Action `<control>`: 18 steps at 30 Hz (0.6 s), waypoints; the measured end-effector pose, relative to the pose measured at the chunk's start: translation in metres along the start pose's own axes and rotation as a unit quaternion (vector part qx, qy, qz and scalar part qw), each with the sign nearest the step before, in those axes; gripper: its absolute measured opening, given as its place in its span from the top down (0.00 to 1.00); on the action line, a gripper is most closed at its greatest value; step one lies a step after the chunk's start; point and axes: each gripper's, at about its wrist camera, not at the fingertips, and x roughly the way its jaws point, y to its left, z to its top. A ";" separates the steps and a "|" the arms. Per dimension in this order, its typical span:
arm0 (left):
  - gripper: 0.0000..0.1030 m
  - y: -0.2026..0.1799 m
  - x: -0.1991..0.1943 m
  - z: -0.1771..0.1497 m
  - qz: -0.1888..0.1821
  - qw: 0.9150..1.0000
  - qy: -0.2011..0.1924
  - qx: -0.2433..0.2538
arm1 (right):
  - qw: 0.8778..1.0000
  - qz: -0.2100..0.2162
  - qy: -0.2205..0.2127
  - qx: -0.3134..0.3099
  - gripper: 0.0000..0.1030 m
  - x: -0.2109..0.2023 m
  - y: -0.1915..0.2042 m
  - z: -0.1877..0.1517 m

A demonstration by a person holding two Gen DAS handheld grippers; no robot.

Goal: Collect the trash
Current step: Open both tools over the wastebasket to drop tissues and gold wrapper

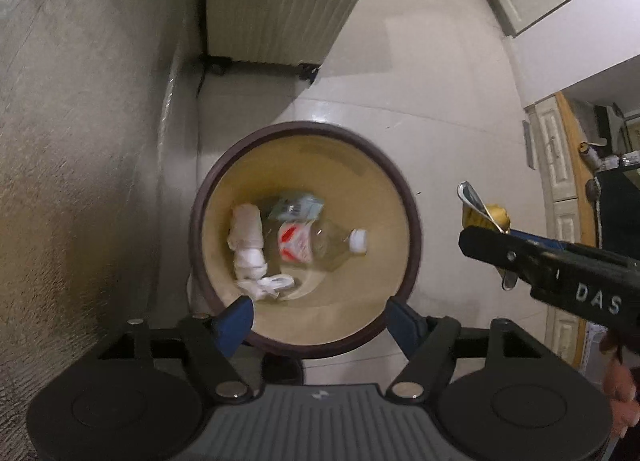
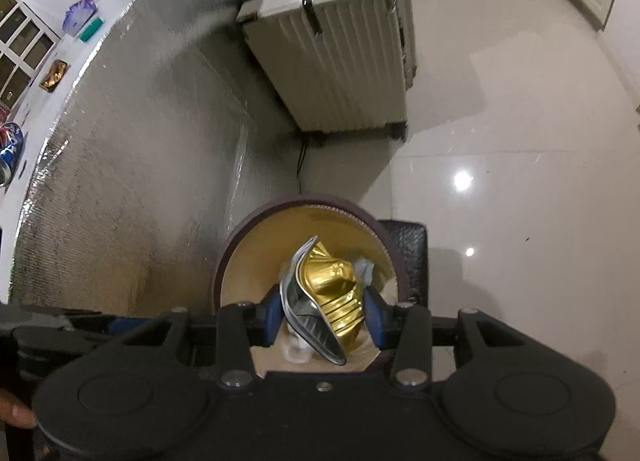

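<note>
A round bin with a dark brown rim (image 1: pixel 308 126) and a tan inside stands on the floor below both grippers. In it lie a clear plastic bottle (image 1: pixel 320 247) with a red and white label, crumpled white tissue (image 1: pixel 248 245) and a pale blue packet (image 1: pixel 296 207). My left gripper (image 1: pixel 320 325) hangs open over the bin's near edge, nothing between its blue pads. My right gripper (image 2: pixel 322 313) is shut on a crumpled gold and silver wrapper (image 2: pixel 332 285), held above the bin's rim (image 2: pixel 304 197). In the left wrist view the right gripper (image 1: pixel 492 229) and wrapper (image 1: pixel 486 215) sit right of the bin.
A ribbed white suitcase (image 1: pixel 280 1) stands upright behind the bin. A foil-covered counter side (image 1: pixel 80 141) runs along the left. A black textured box (image 2: pixel 404 253) sits beside the bin. Cream cabinets (image 1: pixel 556 157) are at the right. Pale tiled floor (image 2: pixel 500 141) lies open to the right.
</note>
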 end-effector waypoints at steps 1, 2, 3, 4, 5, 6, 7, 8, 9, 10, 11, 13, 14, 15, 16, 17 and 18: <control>0.28 0.003 0.000 -0.002 0.002 1.000 0.001 0.000 | 1.000 0.003 0.006 0.003 0.58 0.005 0.000 0.000; 0.27 0.005 0.001 -0.002 0.005 1.000 0.003 0.001 | 1.000 0.006 0.010 0.005 0.58 0.009 0.000 -0.001; 0.25 0.007 0.002 -0.003 0.008 1.000 0.004 0.001 | 1.000 0.010 0.015 0.007 0.58 0.013 0.001 -0.001; 0.23 0.010 0.003 -0.004 0.012 1.000 0.004 0.001 | 1.000 0.016 0.022 0.008 0.57 0.017 0.001 -0.001; 0.21 0.013 0.004 -0.004 0.016 1.000 0.005 0.001 | 0.999 0.022 0.030 0.009 0.56 0.022 0.001 -0.002; 0.19 0.016 0.004 -0.005 0.020 1.000 0.006 0.000 | 0.999 0.024 0.037 0.011 0.56 0.026 0.002 -0.001; 0.17 0.018 0.005 -0.006 0.023 1.000 0.007 -0.001 | 0.999 0.026 0.045 0.014 0.56 0.030 0.002 -0.002; 0.15 0.020 0.005 -0.008 0.026 1.000 0.008 -0.003 | 0.998 0.027 0.050 0.016 0.50 0.033 0.002 -0.003; 0.11 0.023 0.005 -0.009 0.028 1.000 0.008 -0.005 | 0.998 0.025 0.052 0.020 0.47 0.034 0.002 -0.004; 0.08 0.024 0.005 -0.011 0.031 0.999 0.008 -0.006 | 0.998 0.022 0.052 0.024 0.40 0.035 0.002 -0.005; 0.06 0.025 0.005 -0.012 0.032 0.999 0.007 -0.005 | 0.998 0.022 0.053 0.028 0.38 0.036 0.001 -0.006; 0.00 0.027 0.004 -0.014 0.035 0.999 0.006 -0.006 | 0.998 0.022 0.054 0.031 0.38 0.035 0.000 -0.009; 0.00 0.028 0.003 -0.015 0.035 0.999 0.006 -0.007 | 0.998 0.021 0.055 0.032 0.38 0.035 -0.001 -0.010; 0.00 0.028 0.003 -0.015 0.037 0.999 0.005 -0.008 | 0.998 0.020 0.055 0.031 0.38 0.035 -0.001 -0.011; 0.00 0.029 0.002 -0.016 0.039 0.999 0.003 -0.009 | 0.998 0.019 0.055 0.031 0.38 0.033 -0.001 -0.013; 0.00 0.029 0.001 -0.016 0.040 0.999 0.001 -0.010 | 0.998 0.018 0.055 0.030 0.38 0.031 -0.002 -0.014; 0.00 0.029 0.000 -0.017 0.040 0.999 -0.001 -0.010 | 0.998 0.017 0.054 0.029 0.38 0.029 -0.002 -0.015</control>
